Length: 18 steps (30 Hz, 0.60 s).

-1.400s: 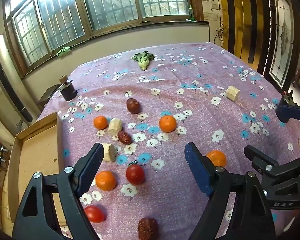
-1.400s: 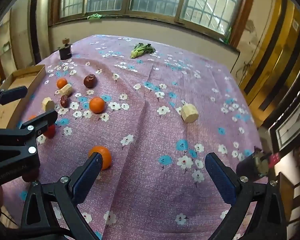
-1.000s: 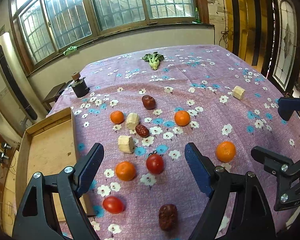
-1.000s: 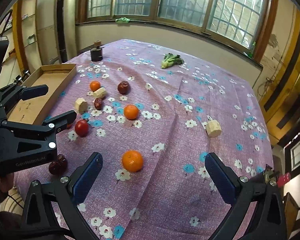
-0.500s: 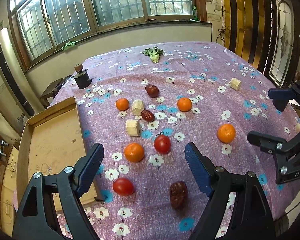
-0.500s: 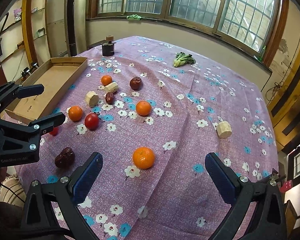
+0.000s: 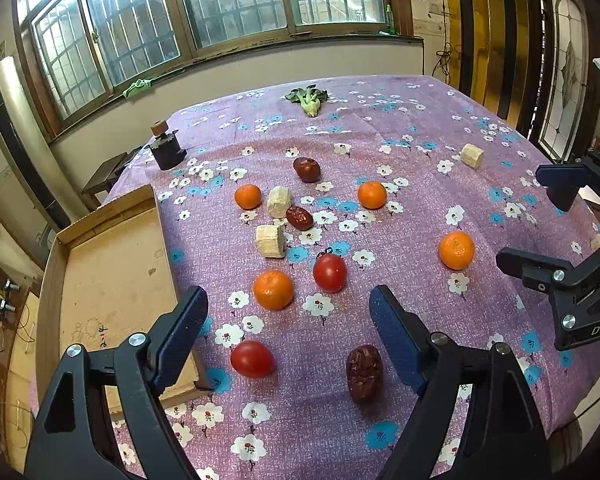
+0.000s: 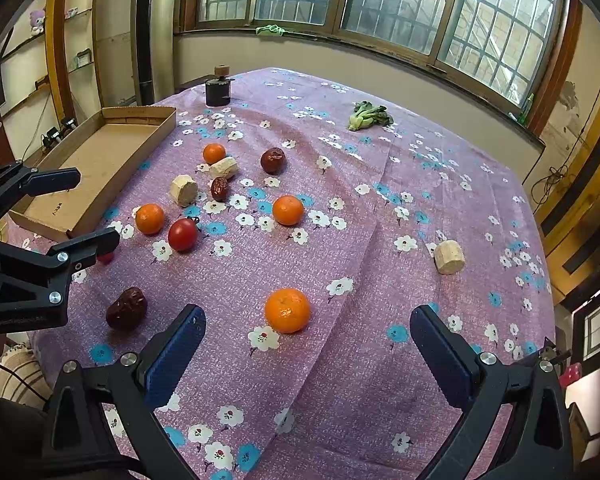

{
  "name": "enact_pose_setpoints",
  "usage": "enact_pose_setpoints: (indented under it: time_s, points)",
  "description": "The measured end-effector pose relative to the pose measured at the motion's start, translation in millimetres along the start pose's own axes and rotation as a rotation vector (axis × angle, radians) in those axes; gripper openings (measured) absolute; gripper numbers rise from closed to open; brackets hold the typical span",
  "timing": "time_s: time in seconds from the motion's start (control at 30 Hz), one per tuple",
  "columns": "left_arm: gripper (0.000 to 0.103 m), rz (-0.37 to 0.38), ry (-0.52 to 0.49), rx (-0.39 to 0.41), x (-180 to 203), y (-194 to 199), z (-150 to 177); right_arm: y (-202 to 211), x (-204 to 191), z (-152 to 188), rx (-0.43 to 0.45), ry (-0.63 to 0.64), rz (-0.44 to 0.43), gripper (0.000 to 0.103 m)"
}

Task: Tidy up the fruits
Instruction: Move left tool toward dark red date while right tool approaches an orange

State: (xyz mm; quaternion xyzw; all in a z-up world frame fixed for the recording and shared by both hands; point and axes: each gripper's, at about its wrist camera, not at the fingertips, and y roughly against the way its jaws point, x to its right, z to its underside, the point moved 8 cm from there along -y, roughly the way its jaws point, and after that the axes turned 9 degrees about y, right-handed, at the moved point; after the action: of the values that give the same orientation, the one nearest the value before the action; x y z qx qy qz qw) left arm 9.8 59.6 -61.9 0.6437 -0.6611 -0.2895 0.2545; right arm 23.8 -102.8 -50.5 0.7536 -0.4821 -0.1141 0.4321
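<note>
Tabletop (image 7: 440,128) under my claws wears a purple woven cloth printed with white and blue flowers, creased in a long fold down the middle. Barred windows (image 7: 236,8) in wooden frames line the wall behind it, with a green rag (image 8: 272,30) on the sill.

My left claw (image 7: 288,336) hangs spread wide with nothing in it over the near edge; my right claw (image 8: 306,352) is likewise released and empty.

Fruit lies scattered on the cloth: four dimpled round oranges, the nearest to my right claw (image 8: 287,310) lying apart from the others, two glossy red tomatoes (image 7: 329,273) (image 7: 253,359), and three wrinkled dark red dates (image 7: 365,372). Among them sit pale, ridged stubby cylinders (image 7: 270,241), one more (image 8: 449,257) well apart toward the right edge. A leafy green vegetable (image 8: 369,116) rests near the far edge, and a small dark jar with a cork knob (image 7: 167,146) at the far left corner.

A shallow cardboard tray (image 7: 108,276), plain brown, flat-bottomed and bare inside, lies along the left edge.
</note>
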Motion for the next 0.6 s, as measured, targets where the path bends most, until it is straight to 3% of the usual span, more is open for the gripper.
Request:
enact_pose_setpoints:
  time_s: [0.6]
  points:
    - [0.083,-0.004,0.008,0.001,-3.2,1.1,0.1,-3.2,-7.9,-6.7,-0.001,0.008,-0.020,0.103]
